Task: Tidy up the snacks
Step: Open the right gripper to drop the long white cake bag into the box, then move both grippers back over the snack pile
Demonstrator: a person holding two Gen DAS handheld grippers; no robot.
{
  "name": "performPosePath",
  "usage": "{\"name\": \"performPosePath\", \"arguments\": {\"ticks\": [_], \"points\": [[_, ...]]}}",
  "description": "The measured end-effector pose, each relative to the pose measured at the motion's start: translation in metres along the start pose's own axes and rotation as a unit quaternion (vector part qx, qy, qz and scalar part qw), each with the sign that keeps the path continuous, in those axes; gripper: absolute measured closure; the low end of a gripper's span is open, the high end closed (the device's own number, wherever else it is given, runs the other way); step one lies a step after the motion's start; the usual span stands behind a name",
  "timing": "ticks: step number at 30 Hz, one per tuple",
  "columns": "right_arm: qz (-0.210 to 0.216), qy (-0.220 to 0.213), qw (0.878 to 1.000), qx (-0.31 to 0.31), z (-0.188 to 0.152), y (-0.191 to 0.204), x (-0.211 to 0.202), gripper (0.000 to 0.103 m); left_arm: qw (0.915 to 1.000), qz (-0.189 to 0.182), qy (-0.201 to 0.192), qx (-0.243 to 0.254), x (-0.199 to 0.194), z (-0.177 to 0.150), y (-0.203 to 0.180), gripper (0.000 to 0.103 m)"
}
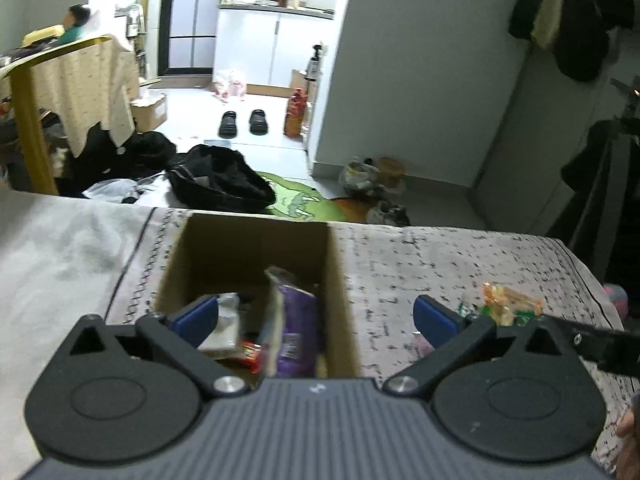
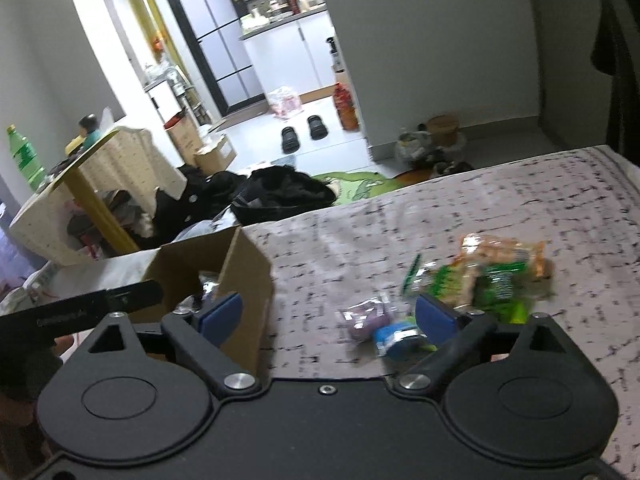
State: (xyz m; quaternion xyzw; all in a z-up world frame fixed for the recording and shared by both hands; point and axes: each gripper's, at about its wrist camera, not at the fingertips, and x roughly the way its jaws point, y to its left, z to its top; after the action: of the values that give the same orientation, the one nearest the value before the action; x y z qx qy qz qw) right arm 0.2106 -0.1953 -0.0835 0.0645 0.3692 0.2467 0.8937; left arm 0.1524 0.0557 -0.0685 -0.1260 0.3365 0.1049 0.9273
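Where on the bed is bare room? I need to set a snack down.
Free: patterned sheet between the cardboard box and the snack pile, and beyond that pile. Crowded: inside the box, and around the pile itself.

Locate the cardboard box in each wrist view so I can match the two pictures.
Left wrist: cardboard box sits centre, open, snacks inside, between the spread jaws.
Right wrist: cardboard box sits lower left, beside the left jaw.
Shared landmark: black slippers on the floor.
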Motion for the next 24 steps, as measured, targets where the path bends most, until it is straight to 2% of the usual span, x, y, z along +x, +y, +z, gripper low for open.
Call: {"name": "performPosePath", "arguments": {"ticks": [4, 9, 24], "points": [[-0.014, -0.007, 1.0, 0.0, 0.0, -0.015, -0.009, 0.0, 0.9998, -0.016, 0.006, 0.011, 0.002, -0.004, -0.015, 0.0], [-0.028, -0.003, 1.0, 0.012, -0.004, -0.035, -0.017, 0.0, 0.9988, -0.036, 0.01, 0.032, 0.003, -0.006, -0.036, 0.0], [-0.056, -0.005, 0.998, 0.042, -0.011, -0.078, -0.032, 0.0, 0.9951, -0.057, 0.042, 0.068, 0.02, -0.015, -0.081, 0.0]]}}
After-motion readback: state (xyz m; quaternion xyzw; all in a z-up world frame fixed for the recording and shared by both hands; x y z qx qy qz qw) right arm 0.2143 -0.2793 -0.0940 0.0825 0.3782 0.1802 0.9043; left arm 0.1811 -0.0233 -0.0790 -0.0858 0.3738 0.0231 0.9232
